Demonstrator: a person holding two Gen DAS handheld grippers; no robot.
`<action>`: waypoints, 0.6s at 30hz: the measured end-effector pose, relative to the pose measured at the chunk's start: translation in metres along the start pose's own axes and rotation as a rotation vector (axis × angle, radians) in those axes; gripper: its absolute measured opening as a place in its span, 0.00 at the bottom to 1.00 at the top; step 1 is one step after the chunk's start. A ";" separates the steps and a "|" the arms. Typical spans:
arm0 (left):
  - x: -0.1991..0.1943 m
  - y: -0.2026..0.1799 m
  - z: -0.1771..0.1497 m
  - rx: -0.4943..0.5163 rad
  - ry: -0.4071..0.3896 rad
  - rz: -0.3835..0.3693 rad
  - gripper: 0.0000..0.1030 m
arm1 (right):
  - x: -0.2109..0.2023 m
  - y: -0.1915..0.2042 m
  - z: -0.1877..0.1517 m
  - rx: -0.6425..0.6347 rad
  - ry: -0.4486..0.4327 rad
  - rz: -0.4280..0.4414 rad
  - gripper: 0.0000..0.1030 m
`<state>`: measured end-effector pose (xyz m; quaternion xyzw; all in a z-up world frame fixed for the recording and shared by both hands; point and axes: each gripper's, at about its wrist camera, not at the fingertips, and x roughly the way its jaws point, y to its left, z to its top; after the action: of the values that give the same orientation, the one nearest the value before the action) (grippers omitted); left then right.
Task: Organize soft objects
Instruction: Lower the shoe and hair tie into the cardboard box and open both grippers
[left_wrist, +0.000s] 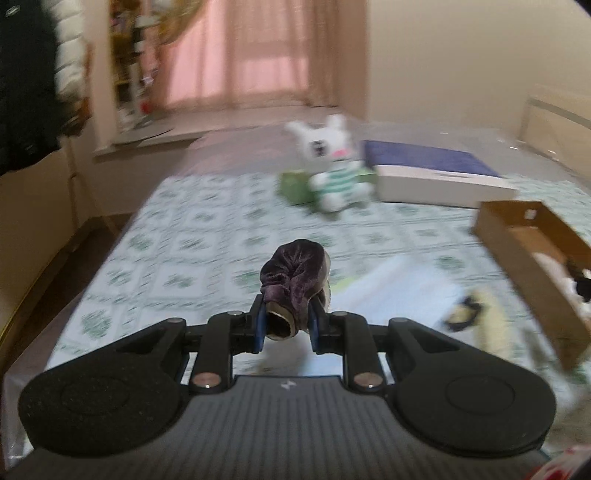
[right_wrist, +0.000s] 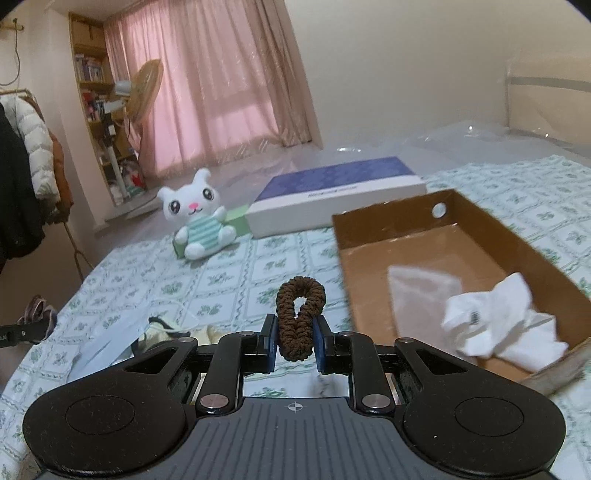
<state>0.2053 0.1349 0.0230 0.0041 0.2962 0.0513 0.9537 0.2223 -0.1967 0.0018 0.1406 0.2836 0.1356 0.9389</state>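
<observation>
Grippers over bed | left gripper (left_wrist: 286, 325) pinched purple velvet scrunchie (left_wrist: 295, 280) | right gripper (right_wrist: 295, 339) clamped brown scrunchie (right_wrist: 301, 317) (beside cardboard box (right_wrist: 388, 221))

A dark purple velvet scrunchie (left_wrist: 294, 273) was bunched upright between the jaws of the left gripper (left_wrist: 285, 325), its folds crumpled and a paler lining showing at its lower end. A brown ribbed hair tie (right_wrist: 300, 317) stood pinched between the jaws of the right gripper (right_wrist: 294, 345), its loop squeezed narrow with a small opening near the top. To the right of it lay an open cardboard box (right_wrist: 391, 218) on the bed, shallow and brown, with a round hole in its far wall. Inside were a crumpled white cloth (right_wrist: 495, 321) near the front and a flatter pale piece (right_wrist: 417, 291) beside it.
</observation>
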 end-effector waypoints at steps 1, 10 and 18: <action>-0.003 -0.012 0.002 0.015 -0.005 -0.025 0.20 | -0.003 -0.003 0.002 0.002 -0.005 -0.001 0.19; -0.003 -0.117 0.013 0.061 0.026 -0.258 0.20 | -0.036 -0.037 0.016 -0.025 -0.056 -0.021 0.19; 0.015 -0.207 0.032 0.094 0.055 -0.389 0.20 | -0.044 -0.092 0.037 -0.033 -0.050 -0.016 0.19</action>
<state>0.2554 -0.0690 0.0329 -0.0099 0.3195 -0.1475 0.9360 0.2237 -0.3037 0.0214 0.1261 0.2587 0.1292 0.9489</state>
